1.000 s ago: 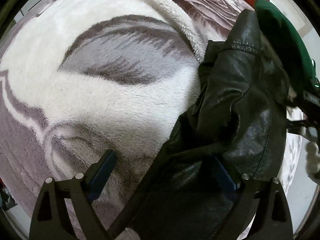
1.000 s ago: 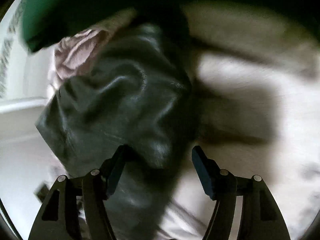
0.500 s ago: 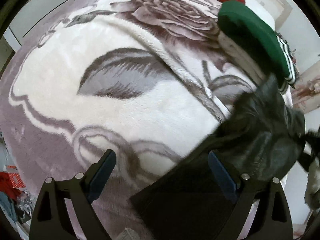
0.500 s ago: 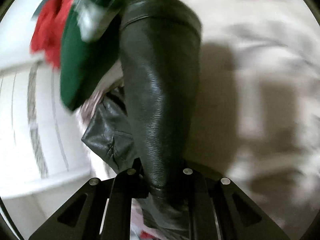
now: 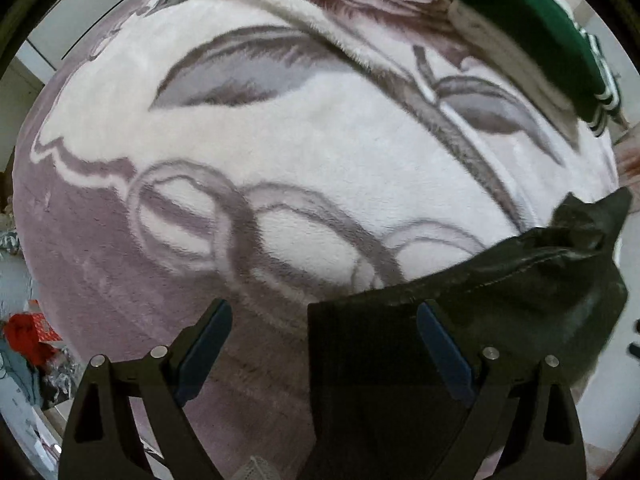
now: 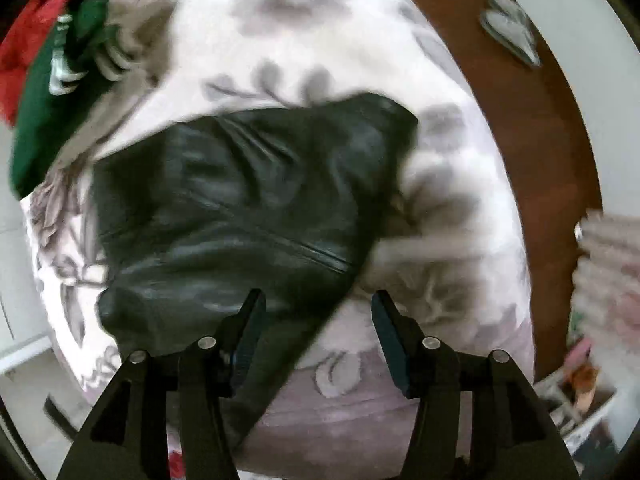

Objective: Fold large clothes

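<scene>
Both tongs gape wide with nothing between their fingers: the left tongs (image 5: 324,344) and the right tongs (image 6: 318,334) hang over the bed. Just beyond lies the crumpled black leather jacket (image 6: 248,208), glossy and creased, on the plush white-and-mauve floral blanket (image 5: 280,152). Farther off, a folded green garment with white stripes (image 5: 532,28) rests near the blanket's edge.

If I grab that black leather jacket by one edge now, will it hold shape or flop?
Likely flop: the black leather jacket lies crumpled in soft folds on the blanket. Its glossy surface suggests it could slip from the jaws. It looks thick, so probably heavy for its size, sagging from one edge.
</scene>
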`<state>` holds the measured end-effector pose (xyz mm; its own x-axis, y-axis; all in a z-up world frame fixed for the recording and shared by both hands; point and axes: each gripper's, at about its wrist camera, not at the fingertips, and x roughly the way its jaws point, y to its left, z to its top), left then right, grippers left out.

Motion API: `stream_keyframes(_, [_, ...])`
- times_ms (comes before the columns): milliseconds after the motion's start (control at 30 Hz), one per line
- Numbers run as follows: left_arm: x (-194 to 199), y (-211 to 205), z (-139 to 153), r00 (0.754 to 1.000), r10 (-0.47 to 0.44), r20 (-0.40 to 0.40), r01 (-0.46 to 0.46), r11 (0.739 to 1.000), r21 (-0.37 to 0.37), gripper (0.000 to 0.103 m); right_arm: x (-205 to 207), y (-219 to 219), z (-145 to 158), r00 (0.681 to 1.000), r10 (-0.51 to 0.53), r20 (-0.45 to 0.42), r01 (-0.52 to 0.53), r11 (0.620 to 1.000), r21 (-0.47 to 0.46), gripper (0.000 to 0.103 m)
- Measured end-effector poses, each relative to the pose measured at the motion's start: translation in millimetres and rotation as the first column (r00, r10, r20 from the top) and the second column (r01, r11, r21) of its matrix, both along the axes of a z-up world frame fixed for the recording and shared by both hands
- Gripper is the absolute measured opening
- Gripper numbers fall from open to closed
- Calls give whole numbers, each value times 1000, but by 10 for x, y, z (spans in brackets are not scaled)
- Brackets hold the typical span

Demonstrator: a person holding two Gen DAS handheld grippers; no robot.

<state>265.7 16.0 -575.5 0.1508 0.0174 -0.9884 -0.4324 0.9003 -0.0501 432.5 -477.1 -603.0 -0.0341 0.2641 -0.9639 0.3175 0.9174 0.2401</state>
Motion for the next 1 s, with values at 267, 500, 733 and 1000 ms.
stream_keyframes(267, [48,-26,-184,1000,14,-13,-14,999,33,95,546,1911,-331,864,501,48,-504,860,77,22])
stream_keyframes(500, [44,-28,-233,999,33,-15,-32,999,35,95,770,1860,-1020,912,404,-76,-393,910,131,18])
stream_keyframes(733, [45,-230,228,999,13,42,-15,999,49,95,643,1414,-172,933,358,23,-356,916,183,24])
stream_keyframes(1000, [791,-1237,303,988,-122,98,131,987,-88,95,245,-2,-211,997,72,-39,-67,991,114,52])
